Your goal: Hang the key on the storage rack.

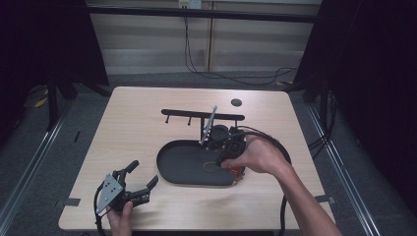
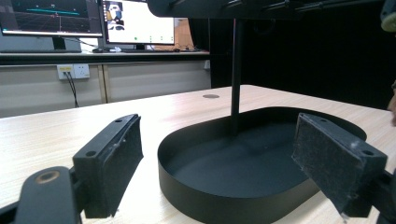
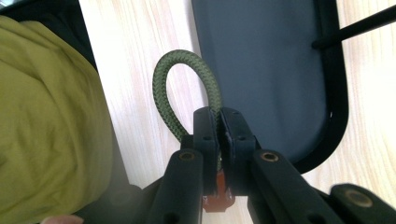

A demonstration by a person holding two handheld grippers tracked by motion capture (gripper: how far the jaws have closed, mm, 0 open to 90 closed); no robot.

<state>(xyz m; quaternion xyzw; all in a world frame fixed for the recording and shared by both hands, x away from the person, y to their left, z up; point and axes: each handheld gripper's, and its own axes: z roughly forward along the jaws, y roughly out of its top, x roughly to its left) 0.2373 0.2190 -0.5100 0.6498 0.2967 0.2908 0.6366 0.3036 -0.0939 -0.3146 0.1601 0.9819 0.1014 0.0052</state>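
Wood table (image 1: 133,123) w/ black tray (image 1: 169,169) — R claw (image 3: 218,116) clamped on green rope loop (image 3: 175,79), L claw (image 1: 140,179) open, empty.

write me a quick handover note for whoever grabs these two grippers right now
Right gripper: shut on the green braided cord loop, held above the black oval tray, near its right end.
Left gripper: open, nothing between the pads, resting low at the table's near left corner and aimed at the tray.
Things: the tray sits mid-table; a black post stands in it and carries a crossbar with pegs over its far edge.
Done: loop gripped and off the tray floor.
Left: probably to hang the loop on a peg of the crossbar; that is a guess from the layout. Keep the grip until it is placed.
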